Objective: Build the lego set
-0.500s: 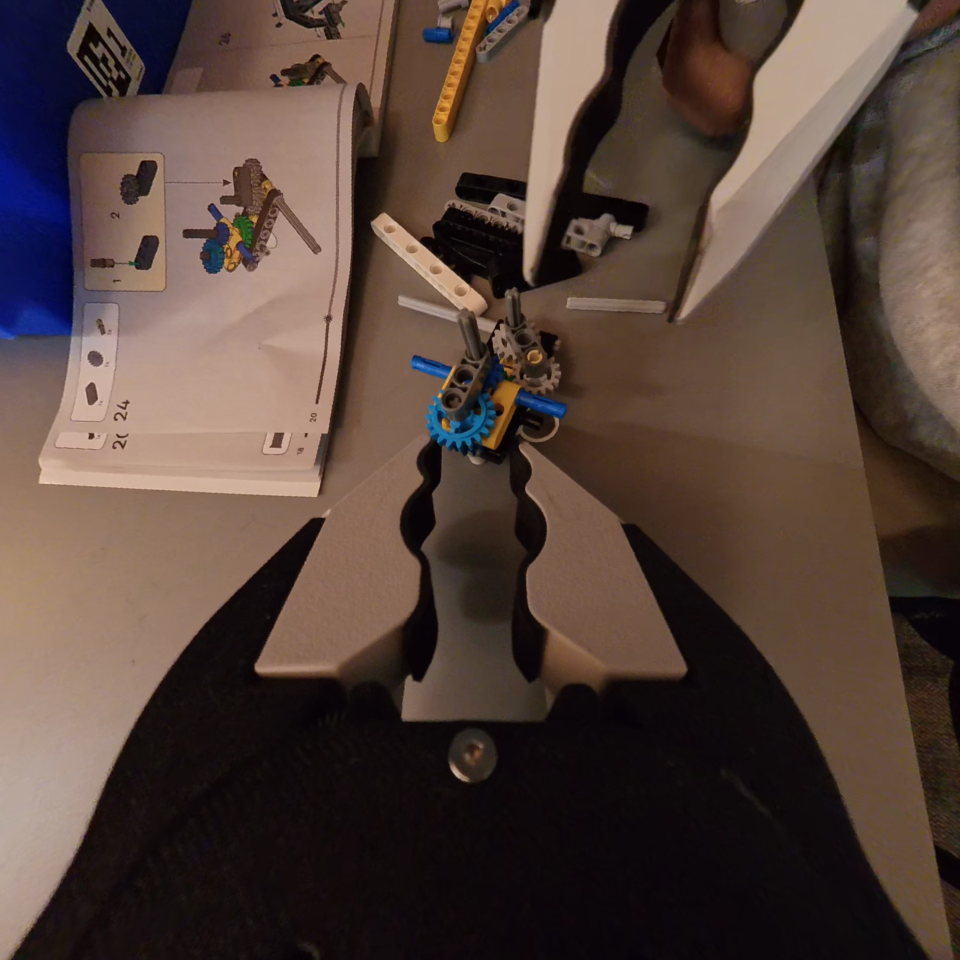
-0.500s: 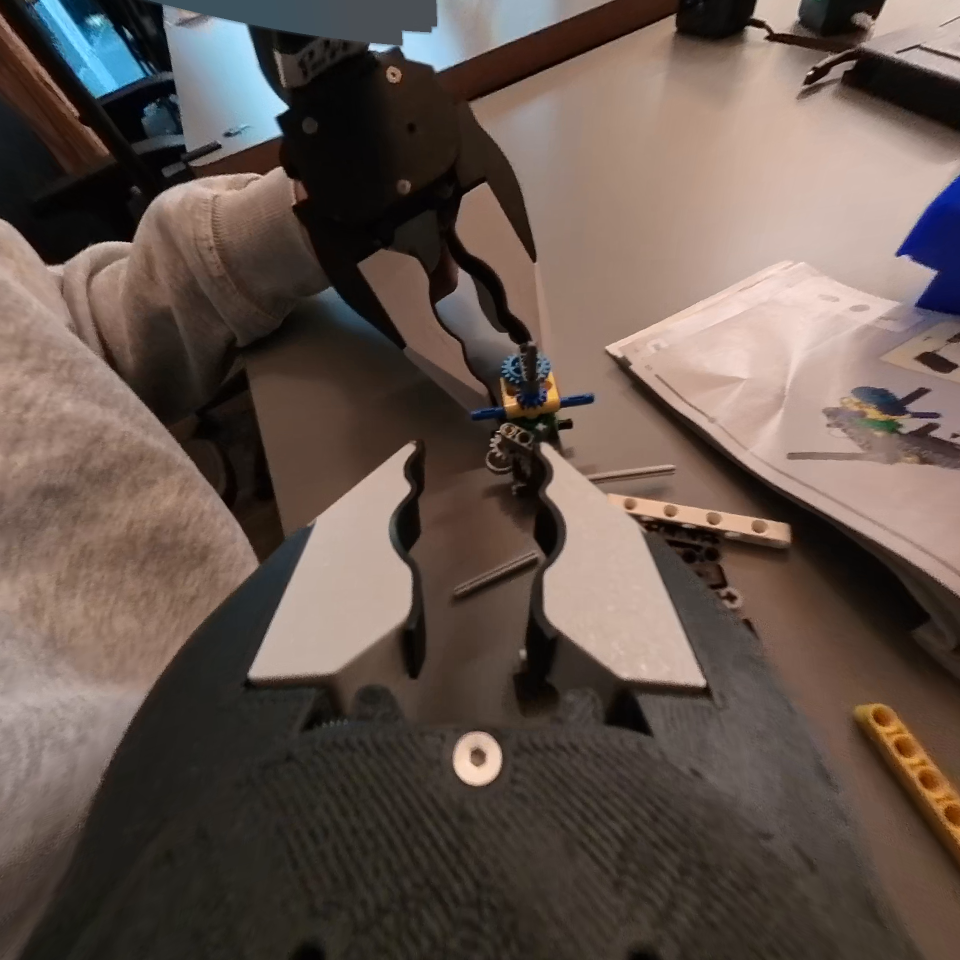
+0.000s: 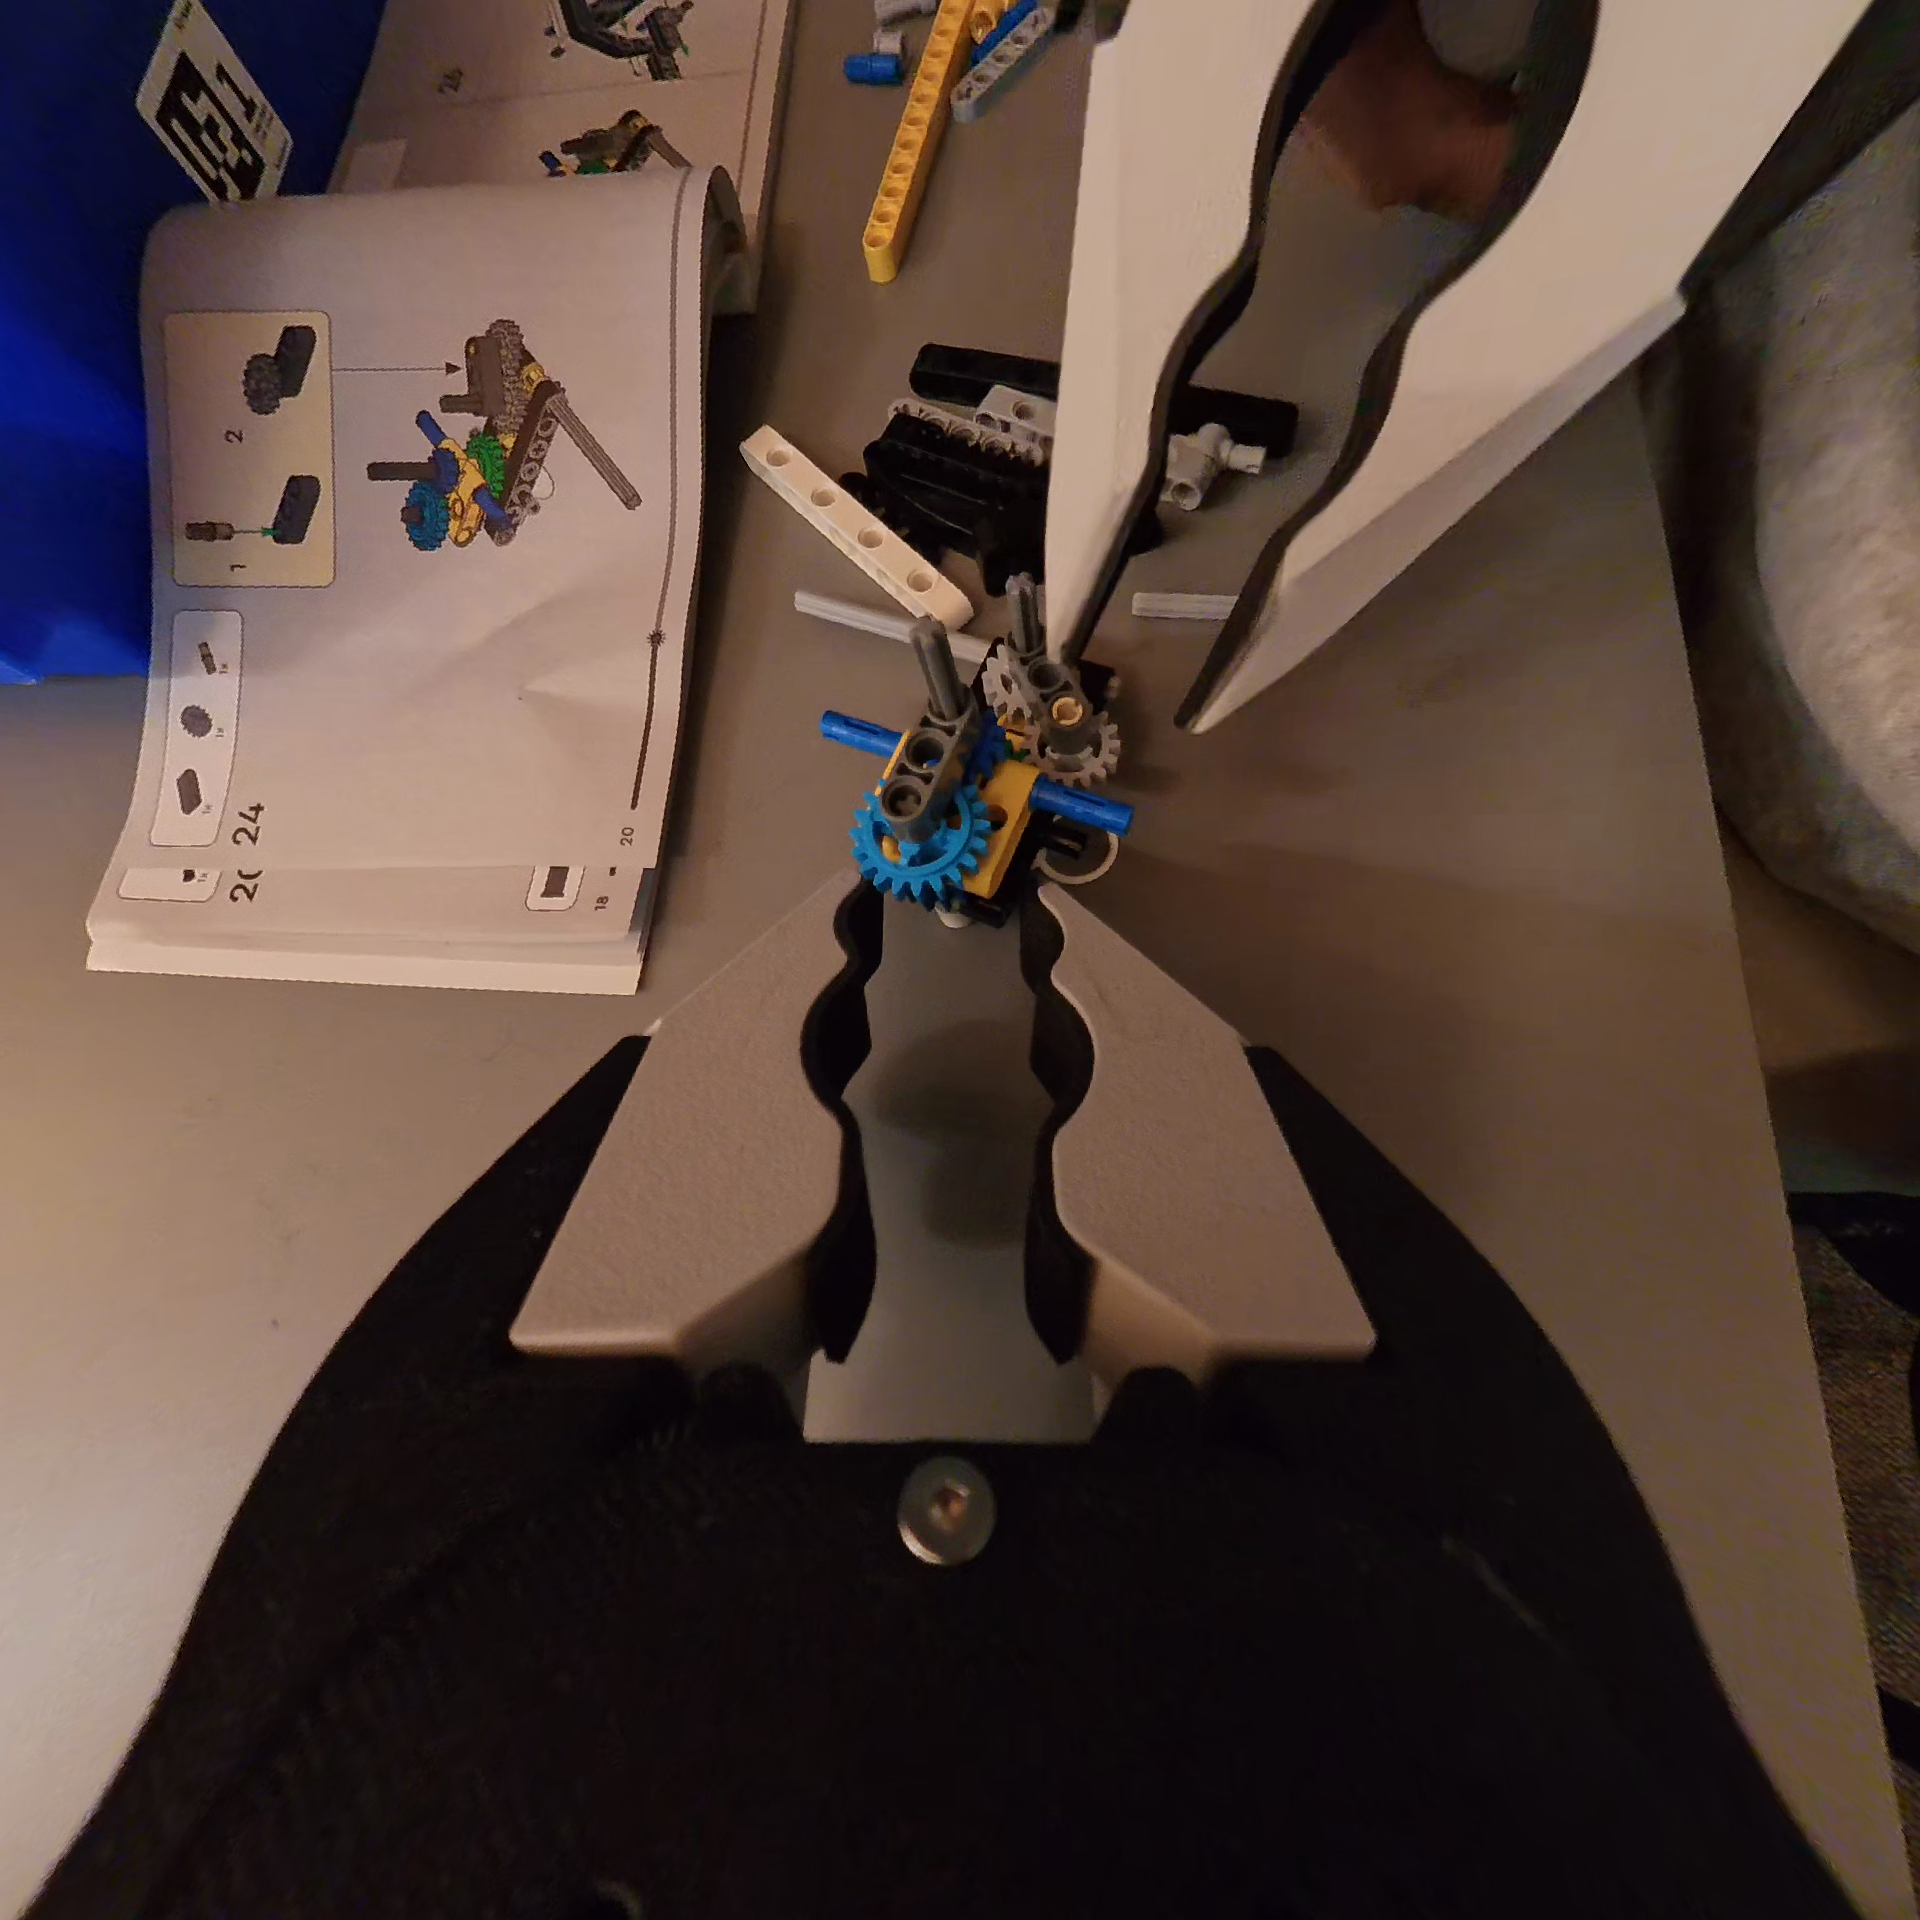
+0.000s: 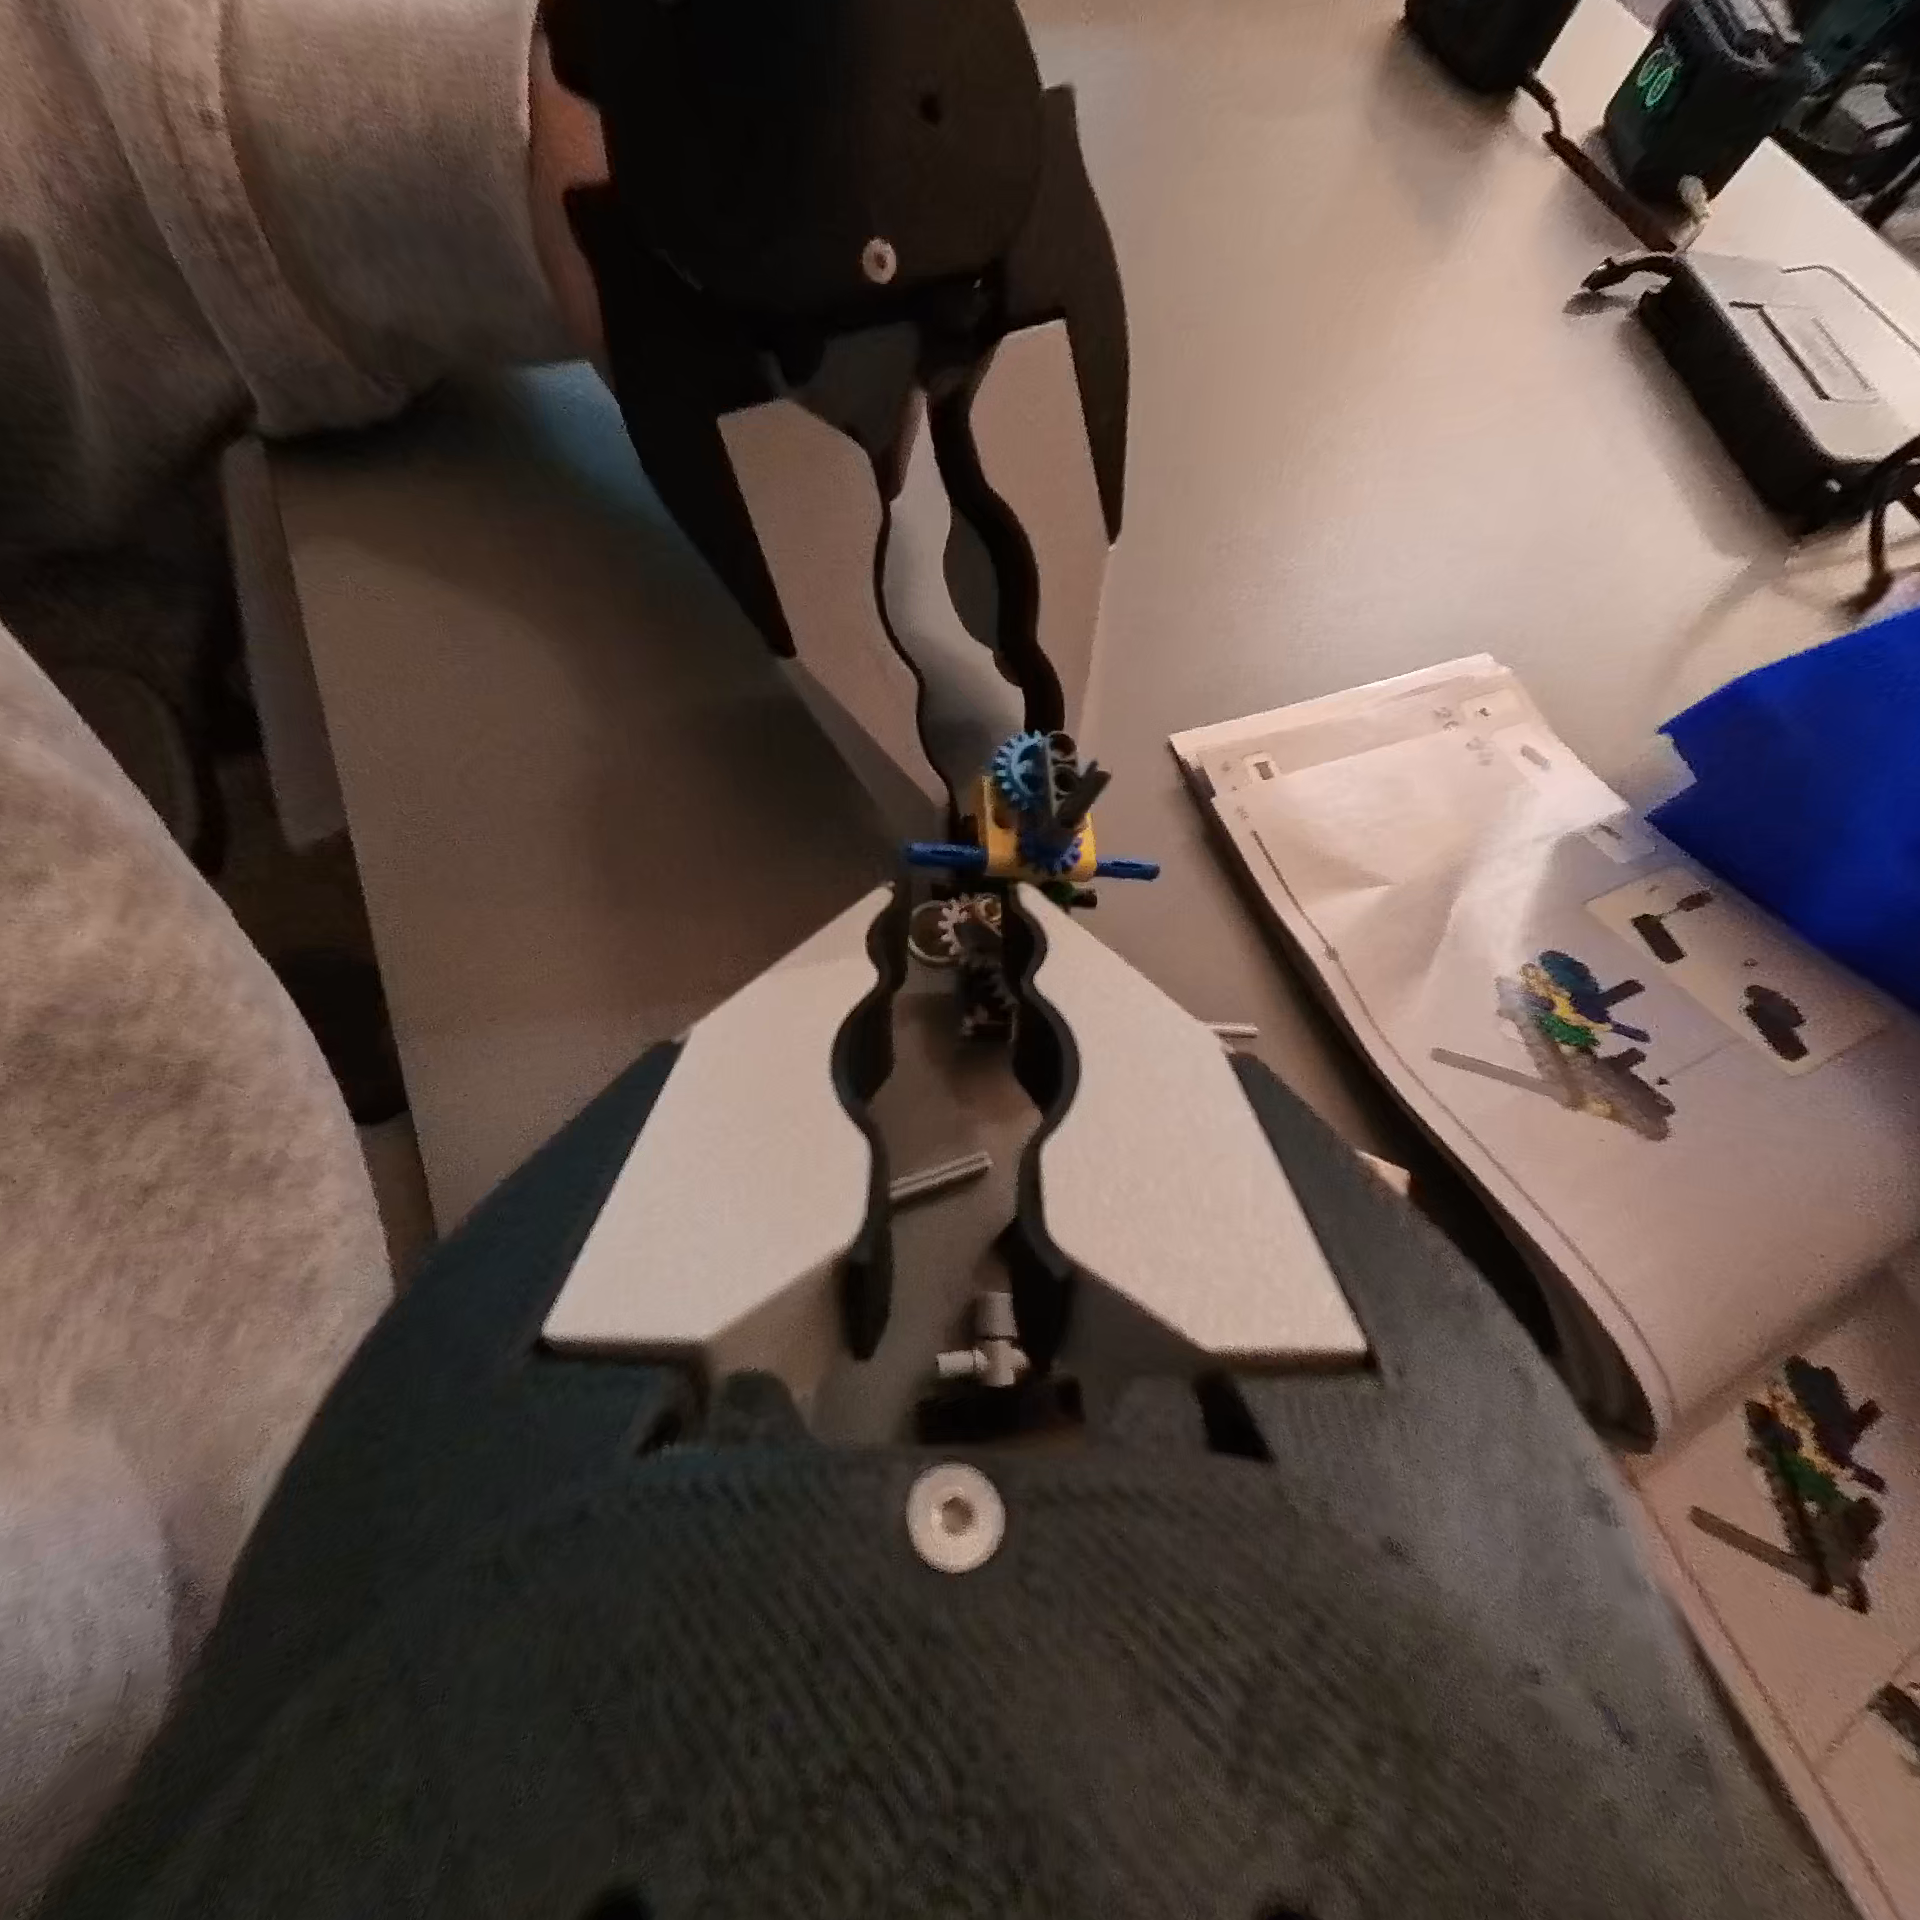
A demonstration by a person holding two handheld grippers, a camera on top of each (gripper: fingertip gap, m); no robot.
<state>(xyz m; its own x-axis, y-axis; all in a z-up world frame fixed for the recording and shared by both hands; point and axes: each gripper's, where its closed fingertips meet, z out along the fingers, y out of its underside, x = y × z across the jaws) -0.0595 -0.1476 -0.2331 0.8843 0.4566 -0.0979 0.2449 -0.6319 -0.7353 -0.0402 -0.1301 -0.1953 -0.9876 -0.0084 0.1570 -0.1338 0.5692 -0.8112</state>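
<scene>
A small lego assembly (image 3: 1003,805) has a yellow block, a blue axle, a blue gear (image 3: 920,842) and grey gears (image 3: 1081,743). My left gripper (image 3: 951,899) is shut on its near end and holds it just above the table. The left gripper also shows in the right wrist view (image 4: 987,748), coming down from above onto the assembly (image 4: 1039,826). My right gripper (image 4: 956,899) is narrowly open, with its tips on either side of the grey gear end. In the left wrist view the right gripper (image 3: 1127,686) reaches in from the upper right.
An open instruction booklet (image 3: 416,644) lies at the left, with a blue bag (image 3: 62,416) behind it. A yellow beam (image 3: 914,156), a white beam (image 3: 852,530), black parts (image 3: 956,468) and a grey axle (image 3: 1179,605) lie beyond the assembly. A grey sleeve (image 3: 1818,623) is at the right. The left gripper's tips are roughly 5 centimeters from the right gripper's.
My right gripper has moved in to the grey gear end of the assembly and its jaws have narrowed. My left gripper still holds the assembly in about the same place.
</scene>
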